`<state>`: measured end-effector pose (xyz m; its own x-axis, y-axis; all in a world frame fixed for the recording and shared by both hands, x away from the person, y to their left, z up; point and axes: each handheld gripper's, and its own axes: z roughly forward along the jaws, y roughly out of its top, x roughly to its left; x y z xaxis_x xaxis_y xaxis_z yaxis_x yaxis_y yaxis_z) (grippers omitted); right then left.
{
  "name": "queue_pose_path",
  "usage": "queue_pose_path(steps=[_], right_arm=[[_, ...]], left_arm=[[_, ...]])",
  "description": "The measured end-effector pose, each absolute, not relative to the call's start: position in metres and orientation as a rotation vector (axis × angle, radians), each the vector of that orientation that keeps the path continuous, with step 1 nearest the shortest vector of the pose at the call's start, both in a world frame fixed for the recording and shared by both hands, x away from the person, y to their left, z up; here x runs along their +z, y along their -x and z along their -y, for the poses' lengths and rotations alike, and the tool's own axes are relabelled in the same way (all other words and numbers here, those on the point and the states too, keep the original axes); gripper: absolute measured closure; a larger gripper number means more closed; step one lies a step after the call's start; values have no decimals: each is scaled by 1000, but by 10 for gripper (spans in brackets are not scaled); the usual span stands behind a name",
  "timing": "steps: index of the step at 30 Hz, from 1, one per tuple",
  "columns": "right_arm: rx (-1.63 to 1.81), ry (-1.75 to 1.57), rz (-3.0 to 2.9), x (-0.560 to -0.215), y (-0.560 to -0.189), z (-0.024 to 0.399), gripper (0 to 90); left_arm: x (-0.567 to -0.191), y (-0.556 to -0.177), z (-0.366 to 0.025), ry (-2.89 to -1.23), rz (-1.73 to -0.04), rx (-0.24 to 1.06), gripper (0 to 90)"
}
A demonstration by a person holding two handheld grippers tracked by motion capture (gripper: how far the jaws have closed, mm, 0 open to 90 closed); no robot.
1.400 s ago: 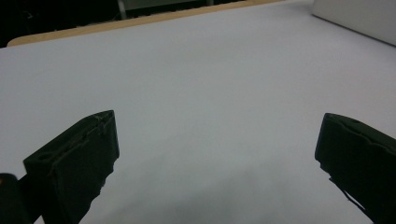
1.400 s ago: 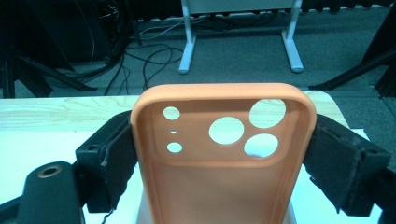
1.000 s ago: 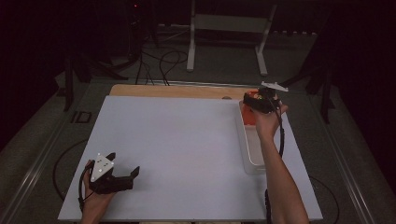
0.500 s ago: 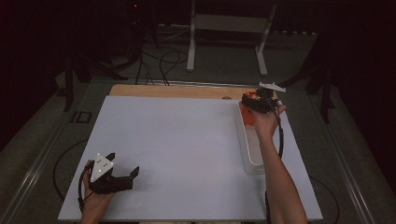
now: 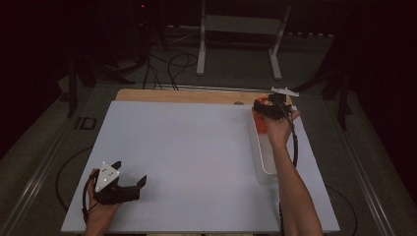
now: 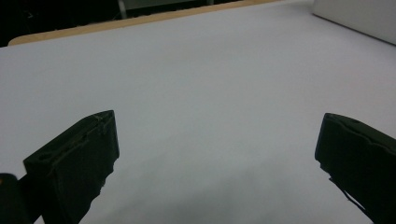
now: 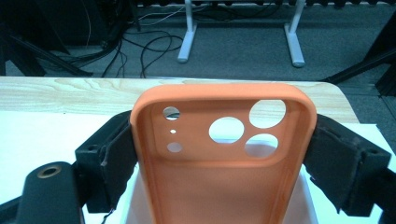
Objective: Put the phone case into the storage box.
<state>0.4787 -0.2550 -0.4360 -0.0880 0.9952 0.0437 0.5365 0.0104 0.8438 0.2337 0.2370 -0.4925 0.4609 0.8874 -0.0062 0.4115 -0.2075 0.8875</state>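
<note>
An orange phone case (image 7: 219, 158) with round camera holes is clamped between the two black jaws of my right gripper (image 7: 222, 163). In the high view that right gripper (image 5: 268, 109) hovers over the far end of a white tray (image 5: 260, 162) at the table's right side, with the orange phone case (image 5: 262, 123) just showing under it. My left gripper (image 5: 130, 189) rests near the front left of the white table sheet (image 5: 187, 152). In the left gripper view my left gripper (image 6: 215, 154) stands wide open over the bare white sheet (image 6: 201, 79).
A wooden table edge (image 5: 187, 96) runs along the far side of the sheet. Beyond it are a metal stand (image 5: 236, 44) and floor cables (image 5: 172, 61). The tray's wall (image 6: 359, 18) appears at the top right of the left gripper view.
My right gripper has shifted slightly with the orange case over the tray's far end. The left gripper has stayed where it was.
</note>
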Motion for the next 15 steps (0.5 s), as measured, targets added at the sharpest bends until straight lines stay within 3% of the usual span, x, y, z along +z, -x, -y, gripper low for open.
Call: queue_pose_path(steps=[15], right_arm=[[939,-1584,-1688,-440,-481,251,153]], left_arm=[[-492,-234,-238,-1810,-1103,664,5]])
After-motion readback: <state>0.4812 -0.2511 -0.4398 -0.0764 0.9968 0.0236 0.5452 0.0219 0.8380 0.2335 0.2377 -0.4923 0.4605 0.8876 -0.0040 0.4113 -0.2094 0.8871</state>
